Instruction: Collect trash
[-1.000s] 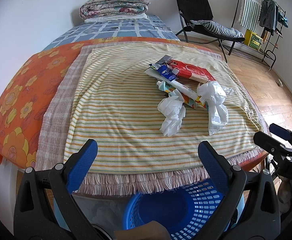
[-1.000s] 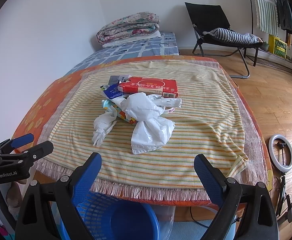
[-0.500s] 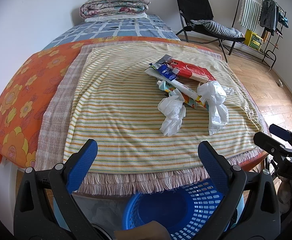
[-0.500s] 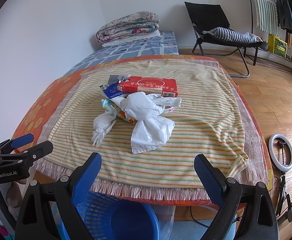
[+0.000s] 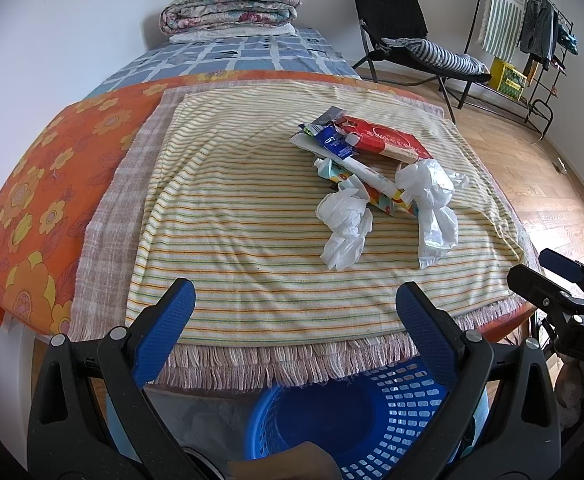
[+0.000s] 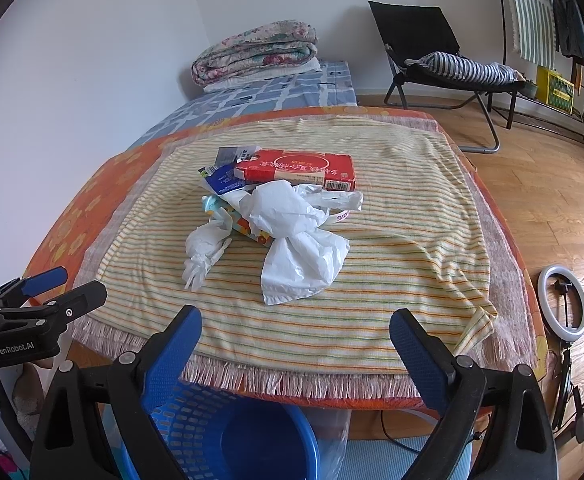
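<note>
Right wrist view shows us nothing collected yet: both our tools (image 6: 294, 344) gape empty, trash pile (image 6: 276, 216) untouched, blue basket (image 6: 228, 436) waiting below.

Ahead of both grippers, a bed (image 5: 24, 216) under an orange flowered cover, topped by a pinkish fringed blanket (image 5: 120, 184) and a yellow striped cloth (image 5: 228, 216). On the striped cloth, a heap of trash: red flat box (image 5: 388, 142), blue wrapper (image 5: 334, 142), white tube (image 5: 366, 172), colourful packet (image 5: 376, 196), two crumpled white plastic bags (image 5: 346, 226) (image 5: 432, 204). At the far end, a folded floral quilt (image 5: 228, 4) on blue checked bedding (image 5: 228, 60).
</note>
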Available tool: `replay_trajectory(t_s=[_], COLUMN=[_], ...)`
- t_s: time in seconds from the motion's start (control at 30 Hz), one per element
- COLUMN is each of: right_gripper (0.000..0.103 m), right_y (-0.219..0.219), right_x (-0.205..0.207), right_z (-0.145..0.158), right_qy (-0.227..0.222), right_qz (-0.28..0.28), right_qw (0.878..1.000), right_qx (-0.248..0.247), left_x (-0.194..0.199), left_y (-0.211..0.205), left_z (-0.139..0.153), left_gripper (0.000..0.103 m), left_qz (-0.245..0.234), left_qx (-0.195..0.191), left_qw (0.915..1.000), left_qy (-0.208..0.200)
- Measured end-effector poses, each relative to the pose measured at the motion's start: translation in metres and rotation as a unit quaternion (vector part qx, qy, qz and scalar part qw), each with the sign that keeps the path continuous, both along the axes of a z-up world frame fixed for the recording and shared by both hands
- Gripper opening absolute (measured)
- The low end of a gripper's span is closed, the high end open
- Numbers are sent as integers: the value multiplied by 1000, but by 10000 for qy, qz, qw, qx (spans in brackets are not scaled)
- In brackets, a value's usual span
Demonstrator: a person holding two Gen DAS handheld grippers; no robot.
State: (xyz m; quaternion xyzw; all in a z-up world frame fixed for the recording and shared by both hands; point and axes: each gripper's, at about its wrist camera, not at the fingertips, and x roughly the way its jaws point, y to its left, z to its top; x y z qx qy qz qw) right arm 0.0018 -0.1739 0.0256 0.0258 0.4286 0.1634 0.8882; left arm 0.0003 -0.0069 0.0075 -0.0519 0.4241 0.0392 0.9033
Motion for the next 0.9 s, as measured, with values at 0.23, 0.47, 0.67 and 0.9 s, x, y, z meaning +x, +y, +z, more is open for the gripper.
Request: replay_trajectory(t_s=[0.23, 0.47, 0.67, 0.9], right_gripper=[102, 103, 103, 103], right_y=[2, -1, -5, -2], right_x=[6, 16, 26, 51], right_z=[-4, -4, 2, 14], right_qy=[222, 294, 52, -144], right_qz=[-2, -35, -79, -24], right_qw=[9998, 9995, 9998, 9998], right_qx=[-23, 65, 156, 143], left_x=[0, 14, 29, 43], left_y=[1, 6, 4, 0], left_z=[-16, -19, -23, -32], left_gripper=[102, 102, 102, 99], left_qz=[41, 24, -115, -314], left_qx=[-45, -59, 54, -125], left_qw=[9999, 9997, 9995, 9985], left_qy=[104, 240, 302, 439])
